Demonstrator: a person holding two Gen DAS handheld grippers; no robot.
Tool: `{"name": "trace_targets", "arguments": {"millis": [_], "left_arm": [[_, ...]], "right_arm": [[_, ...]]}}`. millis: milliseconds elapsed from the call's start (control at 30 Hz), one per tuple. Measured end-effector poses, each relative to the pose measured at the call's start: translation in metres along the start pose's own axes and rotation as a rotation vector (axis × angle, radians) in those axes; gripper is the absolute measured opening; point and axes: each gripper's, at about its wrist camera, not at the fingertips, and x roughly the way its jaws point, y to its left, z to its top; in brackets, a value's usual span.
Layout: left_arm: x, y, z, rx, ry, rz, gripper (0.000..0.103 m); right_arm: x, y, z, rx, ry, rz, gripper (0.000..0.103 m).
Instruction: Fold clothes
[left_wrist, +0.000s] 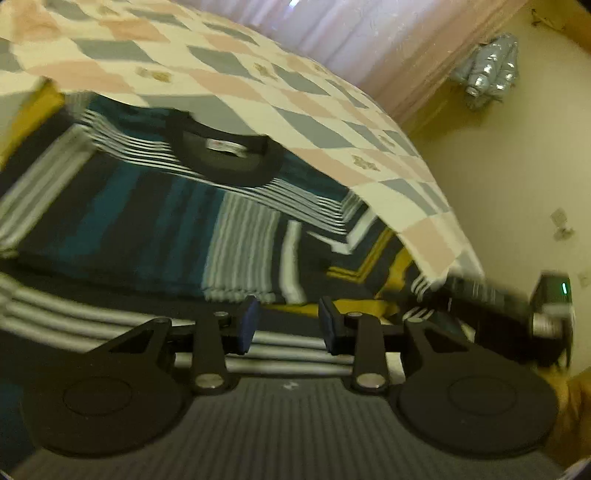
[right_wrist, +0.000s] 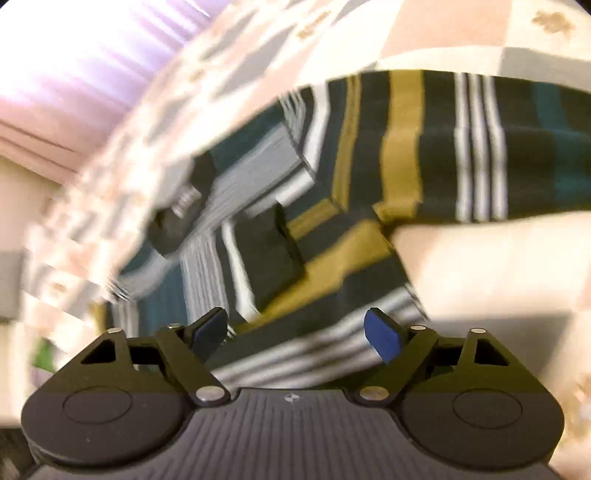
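Both grippers, left (left_wrist: 286, 321) and right (right_wrist: 295, 332), gape empty; shirt (left_wrist: 147, 206) lies just ahead, collar far from you.

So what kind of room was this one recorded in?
Most likely a bedroom at home. A striped shirt lies spread on a bed with a checked bedspread, and pleated curtains hang behind it, by a plain cream wall.
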Motion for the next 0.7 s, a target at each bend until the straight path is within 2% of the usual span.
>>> {"name": "trace_targets", "arguments": {"millis": [67, 133, 167, 267, 367, 467, 500, 567, 600, 700], "left_arm": [[-0.016, 0.016, 0.001, -0.042, -0.025, 0.073, 0.029], [-0.032, 0.032, 0.003, -0.085, -0.05, 0.149, 0.03], [-0.035, 0.038, 0.004, -0.092, -0.054, 0.166, 0.03], [-0.045, 0.057, 0.01, -0.113, -0.065, 0.217, 0.031], [-0.052, 0.075, 0.015, -0.134, -0.073, 0.266, 0.032], [-0.043, 0.091, 0.021, -0.147, -0.053, 0.266, 0.032], [-0.043, 0.096, 0.023, -0.149, -0.051, 0.26, 0.032], [-0.043, 0.103, 0.032, -0.129, -0.053, 0.261, 0.032], [-0.042, 0.106, 0.036, -0.119, -0.055, 0.262, 0.032], [-0.05, 0.121, 0.059, -0.088, -0.091, 0.262, 0.03]], "right_arm": [[0.011, 0.004, 0.011, -0.039, -0.008, 0.067, 0.077], [0.027, 0.01, 0.025, -0.104, -0.01, 0.057, 0.073], [0.036, 0.01, 0.03, -0.117, -0.003, 0.032, 0.068], [0.058, 0.003, 0.036, -0.14, -0.003, 0.038, 0.065], [0.079, 0.0, 0.037, -0.182, 0.019, 0.032, 0.057], [0.095, 0.007, 0.035, -0.215, 0.023, 0.053, 0.054], [0.099, 0.01, 0.036, -0.222, 0.029, 0.059, 0.043], [0.104, 0.017, 0.038, -0.229, 0.044, 0.097, 0.006], [0.101, 0.022, 0.039, -0.232, 0.042, 0.133, 0.006], [0.068, 0.038, 0.043, -0.294, -0.044, 0.175, 0.005]]}}
